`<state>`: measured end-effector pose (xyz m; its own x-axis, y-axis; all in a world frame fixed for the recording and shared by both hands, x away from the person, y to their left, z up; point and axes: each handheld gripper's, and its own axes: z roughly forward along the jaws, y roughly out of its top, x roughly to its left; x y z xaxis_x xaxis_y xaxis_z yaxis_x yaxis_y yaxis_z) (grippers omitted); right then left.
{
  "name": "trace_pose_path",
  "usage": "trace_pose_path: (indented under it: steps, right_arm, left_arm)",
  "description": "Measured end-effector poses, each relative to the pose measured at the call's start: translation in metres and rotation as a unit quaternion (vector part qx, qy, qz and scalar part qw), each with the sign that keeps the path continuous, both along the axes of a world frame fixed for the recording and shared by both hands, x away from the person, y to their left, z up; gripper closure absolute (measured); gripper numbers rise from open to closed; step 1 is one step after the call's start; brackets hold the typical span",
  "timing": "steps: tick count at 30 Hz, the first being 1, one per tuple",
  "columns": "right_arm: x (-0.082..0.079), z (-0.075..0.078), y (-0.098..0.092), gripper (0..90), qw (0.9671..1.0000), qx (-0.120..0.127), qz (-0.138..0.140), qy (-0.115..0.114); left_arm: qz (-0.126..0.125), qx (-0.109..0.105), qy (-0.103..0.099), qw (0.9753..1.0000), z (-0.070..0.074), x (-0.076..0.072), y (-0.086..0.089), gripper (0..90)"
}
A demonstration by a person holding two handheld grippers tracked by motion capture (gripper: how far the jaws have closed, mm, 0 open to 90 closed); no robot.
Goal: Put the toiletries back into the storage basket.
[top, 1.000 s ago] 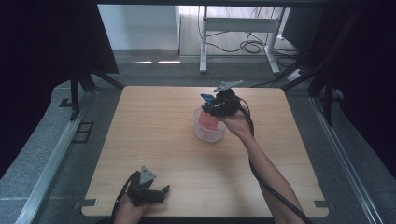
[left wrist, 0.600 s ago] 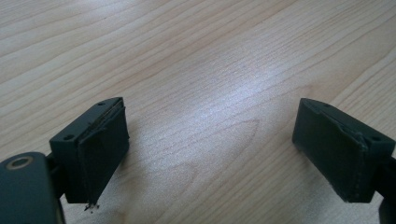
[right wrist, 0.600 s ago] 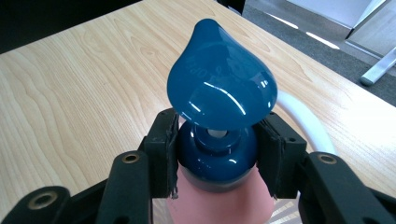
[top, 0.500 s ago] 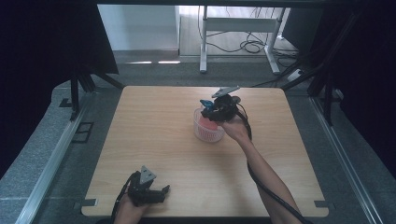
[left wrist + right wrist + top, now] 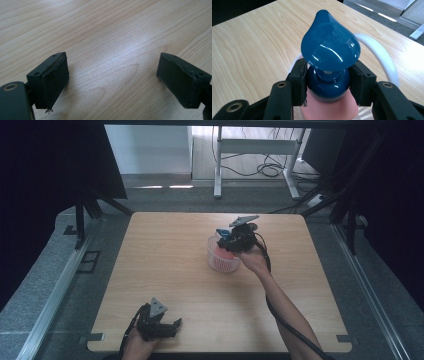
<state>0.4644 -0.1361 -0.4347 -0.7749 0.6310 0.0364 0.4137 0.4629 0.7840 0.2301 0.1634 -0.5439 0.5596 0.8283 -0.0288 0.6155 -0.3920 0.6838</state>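
Observation:
A pink bottle (image 5: 329, 110) with a glossy blue pump top (image 5: 329, 47) stands upright in my right gripper (image 5: 328, 82), whose pads are shut on the blue collar just under the pump head. In the high view the right gripper (image 5: 227, 237) is over a white basket (image 5: 216, 262) at the table's middle right, and the bottle's pink body (image 5: 227, 254) reaches down inside it. The basket's white rim (image 5: 382, 57) curves behind the bottle. My left gripper (image 5: 172, 326) rests near the table's front edge, open, with bare wood between its pads (image 5: 55, 80).
The wooden table (image 5: 165, 255) is bare around the basket. A person's right forearm (image 5: 285, 310) crosses the near right part of the table with a black cable alongside. Dark curtains flank the table; a metal desk frame (image 5: 217, 165) stands beyond the far edge.
My right gripper has come slightly nearer and lower with the bottle, down over the basket. The left gripper has stayed put.

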Motion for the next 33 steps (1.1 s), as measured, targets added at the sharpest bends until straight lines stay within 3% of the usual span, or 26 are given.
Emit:
trace_pose_path:
  steps: [4, 9, 33]
  right_arm:
    - [0.000, -0.002, -0.006, 50.7, 0.9997, 0.016, -0.004, 0.016]
    - [-0.001, -0.004, -0.007, 47.9, 0.9998, 0.014, -0.001, 0.017]
    - [-0.010, 0.010, -0.013, 22.5, 0.9997, 0.023, -0.008, -0.003]
  left_arm:
    - [-0.001, 0.000, 0.001, 1.0000, 0.000, 0.000, 0.000, 10.4]
    - [0.000, 0.000, 0.001, 1.0000, 0.000, 0.000, 0.000, 10.4]
    - [0.000, 0.001, 0.000, 1.0000, 0.000, 0.000, 0.000, 10.4]
